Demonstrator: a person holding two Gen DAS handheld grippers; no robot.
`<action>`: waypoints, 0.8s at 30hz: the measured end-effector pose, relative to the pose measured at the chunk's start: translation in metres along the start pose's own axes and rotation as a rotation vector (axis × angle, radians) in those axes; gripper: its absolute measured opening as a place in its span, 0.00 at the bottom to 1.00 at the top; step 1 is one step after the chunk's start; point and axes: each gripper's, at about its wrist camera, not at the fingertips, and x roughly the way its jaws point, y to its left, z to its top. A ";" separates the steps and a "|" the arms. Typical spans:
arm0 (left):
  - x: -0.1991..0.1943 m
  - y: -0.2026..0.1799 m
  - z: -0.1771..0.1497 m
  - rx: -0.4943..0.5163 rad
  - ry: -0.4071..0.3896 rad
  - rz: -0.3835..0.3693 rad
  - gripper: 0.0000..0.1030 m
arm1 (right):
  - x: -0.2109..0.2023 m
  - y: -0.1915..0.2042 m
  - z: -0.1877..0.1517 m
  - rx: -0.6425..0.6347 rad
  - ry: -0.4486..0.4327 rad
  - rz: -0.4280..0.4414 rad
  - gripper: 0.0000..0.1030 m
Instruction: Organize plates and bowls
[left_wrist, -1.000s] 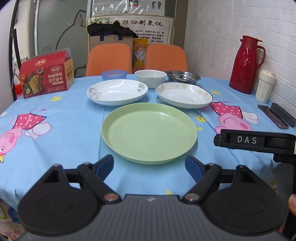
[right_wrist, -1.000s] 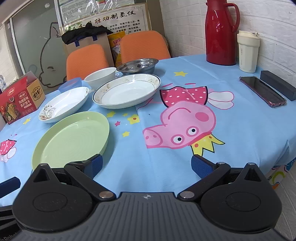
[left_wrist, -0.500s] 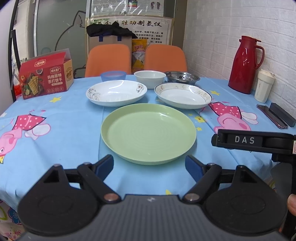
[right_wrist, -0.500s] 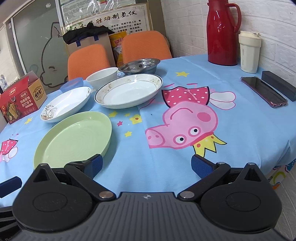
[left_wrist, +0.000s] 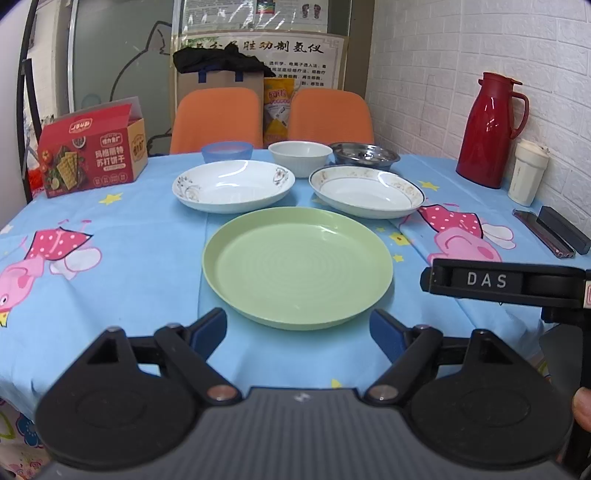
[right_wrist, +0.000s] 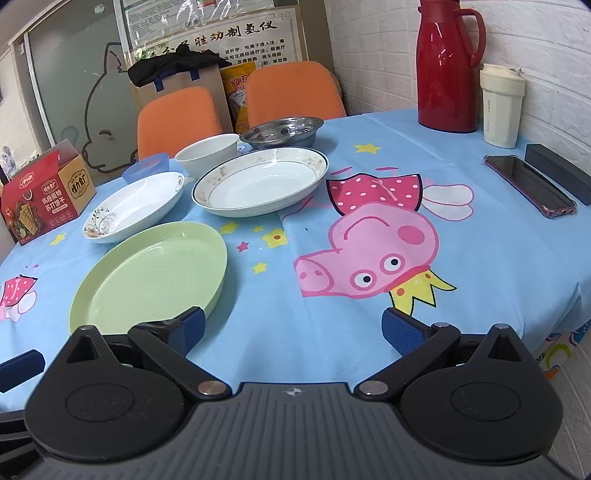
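the left gripper (left_wrist: 298, 328) hangs over the near edge of the bench (left_wrist: 122, 229) with its jaws spread wide and nothing between them; the right gripper (right_wrist: 291, 330) does the same, also wide apart and empty, and its dark body shows at the right in the left wrist view. the bench carries a blue cartoon-pig cloth. biggest of the dishes is the green plate (left_wrist: 297, 266), lying flat just ahead of the left gripper. behind it sit two white plates side by side, apart from each other: the floral plate (left_wrist: 233, 185) on the left and the gold-rimmed plate (left_wrist: 366, 191) on the right. farther back stand the steel dish (left_wrist: 365, 153), the white bowl (left_wrist: 300, 158) and the small blue bowl (left_wrist: 226, 150).
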 end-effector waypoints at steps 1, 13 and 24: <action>0.000 0.000 0.000 -0.001 0.001 0.000 0.80 | 0.000 0.000 0.000 -0.001 0.000 0.001 1.00; 0.001 0.003 0.002 -0.004 -0.001 -0.003 0.80 | 0.004 0.003 -0.001 -0.001 0.009 0.002 1.00; 0.008 0.009 0.012 -0.005 0.007 0.007 0.80 | 0.013 0.005 0.006 0.000 0.020 0.005 1.00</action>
